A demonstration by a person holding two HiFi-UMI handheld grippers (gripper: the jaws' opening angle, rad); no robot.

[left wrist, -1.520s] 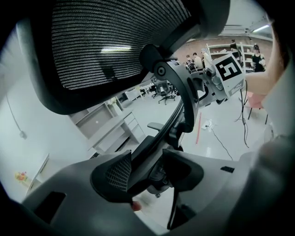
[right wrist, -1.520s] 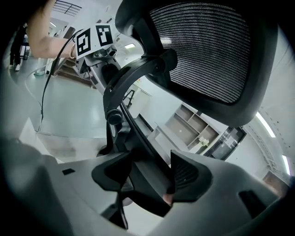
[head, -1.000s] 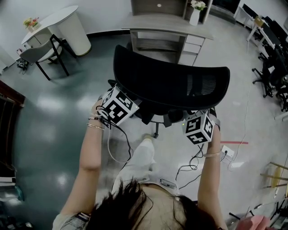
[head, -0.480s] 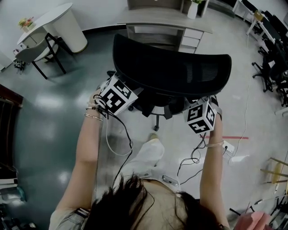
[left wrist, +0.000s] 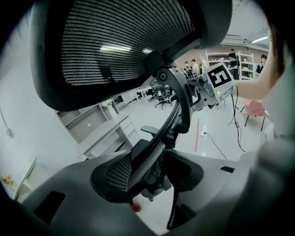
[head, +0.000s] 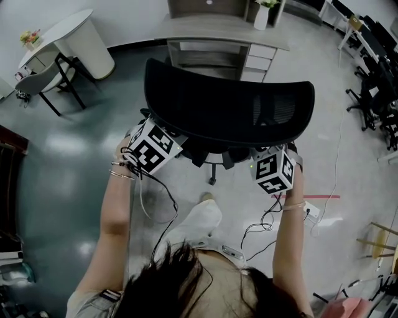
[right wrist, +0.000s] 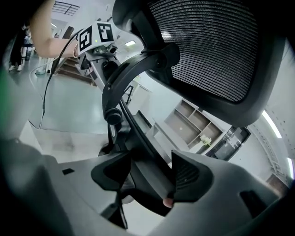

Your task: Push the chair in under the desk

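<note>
Chair is seen mid-frame in the head view, its black mesh backrest turned toward the person and spanning centre-left to centre-right. Desk is placed at top centre, directly beyond the chair, with a vase on its right end. The seat is hidden under the backrest, so from above it cannot be told whether it has reached the desk. Left gripper is closed on the chair: in its own view a dark bar of the rear frame is clamped between the two jaws, and the mesh backrest fills the upper left of that frame. Right gripper is closed the same way, with the rear-frame bar pinched between its jaws at lower centre and the backrest filling the upper right. In the head view both marker cubes are tucked just under the backrest's lower edge, the left at centre-left and the right at centre-right, so the chair lies directly ahead of and above both. Cables are trailed on the floor below the right cube. A round table and a grey chair are seen at upper left, well apart from the desk.
</note>
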